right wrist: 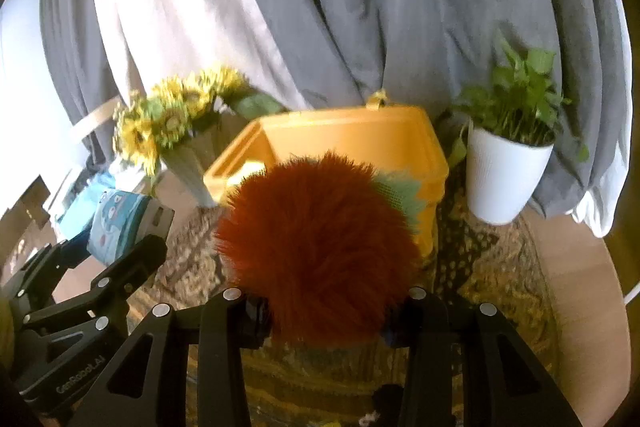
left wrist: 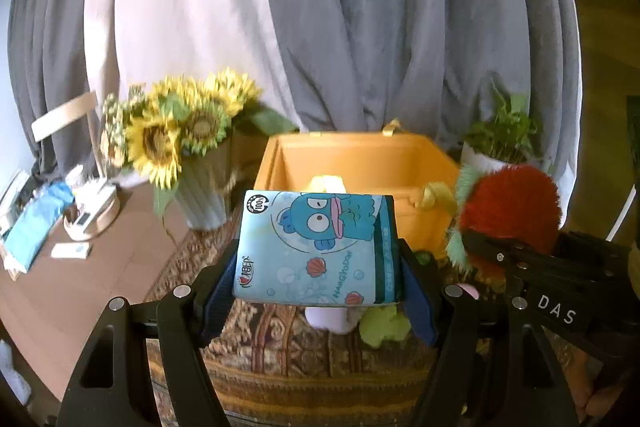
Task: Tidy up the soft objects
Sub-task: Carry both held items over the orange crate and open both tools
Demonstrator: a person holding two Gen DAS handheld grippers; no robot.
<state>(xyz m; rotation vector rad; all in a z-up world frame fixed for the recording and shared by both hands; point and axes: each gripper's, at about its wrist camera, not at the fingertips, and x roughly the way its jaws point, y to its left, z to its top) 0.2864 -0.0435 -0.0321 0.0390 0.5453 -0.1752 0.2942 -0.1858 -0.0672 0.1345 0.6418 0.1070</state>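
Now Both Grippers Carry Soft Items

Now my left gripper (left wrist: 318,291) clamps a blue tissue pack (left wrist: 316,247) between its 2 pads, lifted above the patterned rug (left wrist: 280,347). My right gripper (right wrist: 326,311) squeezes a red furry plush (right wrist: 316,239). Beyond both sits the open yellow box (left wrist: 360,155), flanked by sunflowers (left wrist: 176,131) and a potted plant (right wrist: 508,155).

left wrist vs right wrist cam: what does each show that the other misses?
Left wrist only: small green and pale pink soft toys on the patterned rug, and the tissue pack's cartoon face.

Right wrist only: the whole white plant pot.

Both: the left gripper clamping the blue tissue pack, the right gripper holding the red fluffy toy, the yellow bin, sunflowers, grey curtain.
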